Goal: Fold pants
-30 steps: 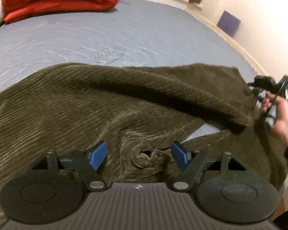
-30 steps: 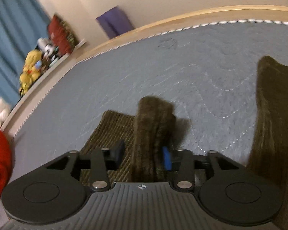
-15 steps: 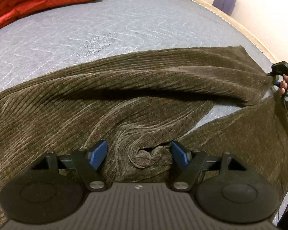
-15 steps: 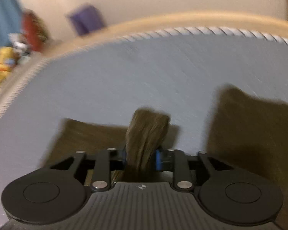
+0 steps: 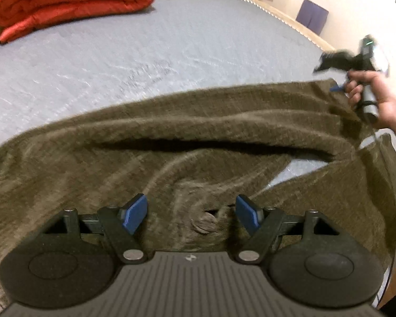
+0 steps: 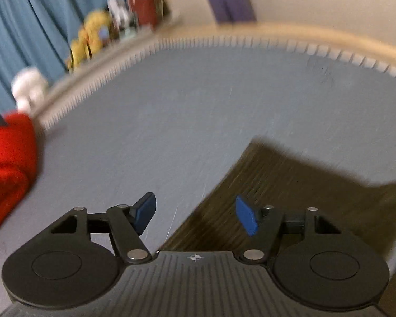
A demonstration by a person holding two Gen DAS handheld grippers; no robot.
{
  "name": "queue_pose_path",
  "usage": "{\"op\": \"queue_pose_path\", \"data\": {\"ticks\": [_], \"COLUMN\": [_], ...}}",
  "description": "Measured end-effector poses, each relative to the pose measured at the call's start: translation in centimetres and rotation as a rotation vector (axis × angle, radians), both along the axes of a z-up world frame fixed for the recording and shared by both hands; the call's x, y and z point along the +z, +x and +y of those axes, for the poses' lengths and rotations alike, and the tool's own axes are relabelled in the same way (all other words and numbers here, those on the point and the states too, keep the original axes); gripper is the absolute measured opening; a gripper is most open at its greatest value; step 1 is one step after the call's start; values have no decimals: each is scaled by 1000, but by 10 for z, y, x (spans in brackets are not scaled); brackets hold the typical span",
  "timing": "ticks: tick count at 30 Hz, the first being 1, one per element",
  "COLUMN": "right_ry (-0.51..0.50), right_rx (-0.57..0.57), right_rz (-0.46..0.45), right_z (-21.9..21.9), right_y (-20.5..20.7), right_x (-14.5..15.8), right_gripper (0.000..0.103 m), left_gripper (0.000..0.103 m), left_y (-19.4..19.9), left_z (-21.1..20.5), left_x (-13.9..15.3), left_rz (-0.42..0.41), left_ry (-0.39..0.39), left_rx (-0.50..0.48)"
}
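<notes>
Olive-brown corduroy pants [image 5: 171,132] lie spread across the grey-blue bed [image 5: 145,52], one leg folded over the other. My left gripper [image 5: 191,215] hovers low over the crotch area. It is open, and a twisted bunch of fabric [image 5: 206,223] sits between its blue pads without being pressed. At the far right a hand [image 5: 377,100] holds my right gripper [image 5: 323,64] just above the leg's end. In the right wrist view the right gripper [image 6: 195,216] has its jaws opening with nothing between them. The pants leg [image 6: 290,185] lies flat below and to the right.
A folded red duvet [image 5: 71,2] sits at the far left of the bed, also visible as the duvet [image 6: 8,163]. The wooden bed frame [image 6: 303,34] borders the mattress. Stuffed toys [image 6: 92,37] line a ledge before a blue curtain [image 6: 26,26]. A purple panel [image 5: 311,15] leans on the wall.
The right gripper has let go of the pants leg end it pinched, opened, and pulled up and away. The leg now rests on the bed. The left gripper stays open over the crotch.
</notes>
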State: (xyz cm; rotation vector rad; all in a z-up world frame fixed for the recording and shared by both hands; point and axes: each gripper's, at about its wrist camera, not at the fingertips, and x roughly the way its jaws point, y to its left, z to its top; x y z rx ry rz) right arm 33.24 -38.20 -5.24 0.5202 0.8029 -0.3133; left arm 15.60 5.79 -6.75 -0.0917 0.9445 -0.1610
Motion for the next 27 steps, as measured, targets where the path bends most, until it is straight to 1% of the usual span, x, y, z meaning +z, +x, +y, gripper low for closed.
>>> {"op": "queue_pose_path", "data": {"ticks": [2,3,4,5,6,7,9,11,12,15,16,17,18,19,20,21,22,24,25,26,27], "right_ry": [-45,-94,-153,-237,-260,-259,-283,-313,-313,-292,-304,-311,-328,-326,-303,-289,-291,-314,-304,-295,-285], "right_rx": [-21,-30,-32,-40,-60,-79,-102,-112,-117,-93,-76,-47,4,45,80,96,94,60,29,-7,-46], "right_rz": [120,127,142,174,163,150,114,42,-12,-212,-296,-345,-365,-336,-283,-242,-232,-260,-264,-265,-262], "right_z": [8,14,20,32,37,37,40,40,38,37,38,35,37,29,24,20,16,5,-6,-15,-29], "right_y": [15,17,21,25,24,21,20,27,33,47,50,55,60,71,77,79,75,53,40,29,20], "right_x": [-18,-20,-18,-18,-17,-17,-16,-15,-12,6,17,21,26,25,22,19,19,23,25,24,21], "right_gripper": [68,67,62,39,11,7,6,5,5,5,5,5,5,6,8,9,10,24,45,57,58], "left_gripper": [79,79,79,79,79,79,79,79,79,79,79,79,79,79,79,79,79,79,79,79,79], "left_y": [-2,-3,-4,-4,-5,-5,-5,-5,-5,-6,-6,-6,-6,-5,-5,-4,-3,-1,0,0,1], "left_z": [6,9,12,15,19,21,24,30,32,38,40,41,43,44,46,48,52,60,64,70,74], "left_x": [6,8,9,10,11,12,14,17,18,18,17,16,16,15,14,13,12,11,10,10,9], "left_rz": [-21,-27,-43,-47,-51,-55,-67,-83,-89,-100,-101,-102,-103,-104,-104,-105,-105,-100,-95,-88,-81], "left_ry": [6,10,8,8,10,16,32,34,34,33,37,40,43,49,57,60,60,56,55,57,59], "left_rx": [8,13,33,35,37,40,49,57,63,76,79,80,81,83,89,103,112,136,152,174,193]}}
